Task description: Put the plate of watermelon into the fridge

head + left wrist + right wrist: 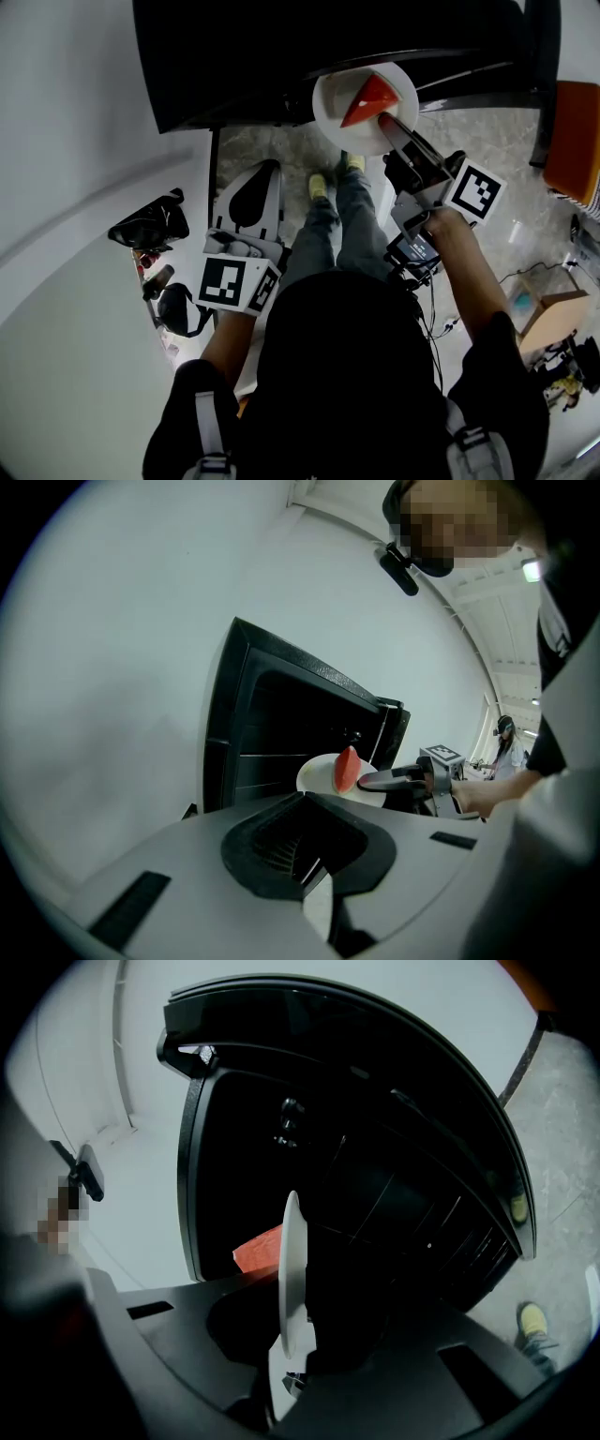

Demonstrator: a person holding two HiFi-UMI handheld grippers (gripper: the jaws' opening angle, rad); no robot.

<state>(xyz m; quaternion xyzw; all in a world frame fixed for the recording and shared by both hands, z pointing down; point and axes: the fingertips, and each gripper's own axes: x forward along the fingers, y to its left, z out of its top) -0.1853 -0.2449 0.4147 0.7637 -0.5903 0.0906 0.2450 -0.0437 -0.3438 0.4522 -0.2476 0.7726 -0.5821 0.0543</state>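
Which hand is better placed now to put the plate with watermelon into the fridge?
Right. The right tool grips the plate with the watermelon just before the black fridge. The left tool is empty and further back.

The grey marbled floor (469, 141) carries the black fridge (234, 56) at its far edge and, towards the right edge, what seems a cardboard box (553, 314).

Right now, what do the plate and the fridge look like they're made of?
The plate looks like white ceramic or melamine: smooth, opaque, thin-edged; which, I can't tell. The fridge looks like black plastic or painted metal, with a slight sheen along its edges.
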